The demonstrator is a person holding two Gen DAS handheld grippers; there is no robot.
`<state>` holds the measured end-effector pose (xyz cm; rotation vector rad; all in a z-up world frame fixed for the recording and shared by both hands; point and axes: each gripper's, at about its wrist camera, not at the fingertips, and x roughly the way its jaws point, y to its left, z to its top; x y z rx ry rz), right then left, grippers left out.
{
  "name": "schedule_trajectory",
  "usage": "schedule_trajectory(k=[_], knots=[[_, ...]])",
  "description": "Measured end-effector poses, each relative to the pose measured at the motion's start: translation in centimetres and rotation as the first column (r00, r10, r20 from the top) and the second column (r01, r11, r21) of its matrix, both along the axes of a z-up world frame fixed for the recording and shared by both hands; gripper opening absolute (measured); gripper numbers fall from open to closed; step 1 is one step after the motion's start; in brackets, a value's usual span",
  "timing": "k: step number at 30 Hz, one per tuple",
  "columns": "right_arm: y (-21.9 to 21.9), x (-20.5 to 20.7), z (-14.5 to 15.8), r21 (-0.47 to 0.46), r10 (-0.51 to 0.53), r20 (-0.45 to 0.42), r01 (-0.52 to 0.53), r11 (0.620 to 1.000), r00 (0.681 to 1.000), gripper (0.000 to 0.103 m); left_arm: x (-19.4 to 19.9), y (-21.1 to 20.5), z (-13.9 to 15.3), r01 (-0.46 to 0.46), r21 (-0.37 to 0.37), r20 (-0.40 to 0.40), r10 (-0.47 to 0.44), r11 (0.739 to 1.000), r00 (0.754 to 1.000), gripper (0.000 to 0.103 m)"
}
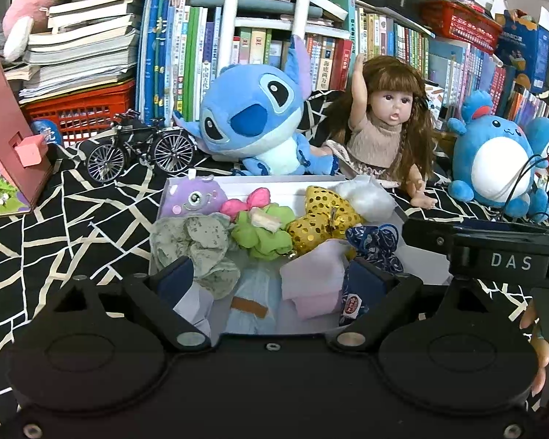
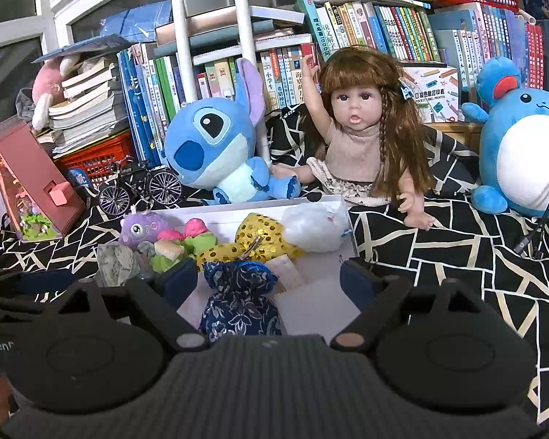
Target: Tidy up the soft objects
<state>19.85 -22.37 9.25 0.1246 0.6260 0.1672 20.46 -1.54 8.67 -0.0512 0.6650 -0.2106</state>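
Observation:
A white tray (image 1: 285,187) on the patterned cloth holds several soft things: a purple plush (image 1: 195,197), a pink bow (image 1: 247,203), a green scrunchie (image 1: 263,234), a grey-green scrunchie (image 1: 194,243), a gold sequin pouch (image 1: 322,217), white fluff (image 1: 366,195), a pale pink cloth (image 1: 313,278) and a dark blue patterned pouch (image 1: 375,243). My left gripper (image 1: 271,281) is open over the tray's near end, empty. My right gripper (image 2: 269,280) is open over the tray (image 2: 314,307), with the blue pouch (image 2: 239,300) between its fingers, not gripped.
Behind the tray sit a blue Stitch plush (image 1: 254,124), a doll (image 1: 382,128), a round blue plush (image 1: 494,161) and a model bicycle (image 1: 141,148). A pink toy house (image 1: 7,139) stands at left. Bookshelves and red baskets line the back. The right gripper's body (image 1: 494,256) shows at right.

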Motion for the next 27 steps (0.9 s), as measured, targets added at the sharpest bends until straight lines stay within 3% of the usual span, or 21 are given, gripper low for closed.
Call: schedule_trajectory(k=[27], knots=[[-0.2, -3.6, -0.5, -0.028, 0.001, 0.046, 0.0, 1.0, 0.999, 0.096, -3.7, 2.0, -0.9, -0.056, -0.018, 0.038, 0.056, 0.998, 0.998, 0.092]])
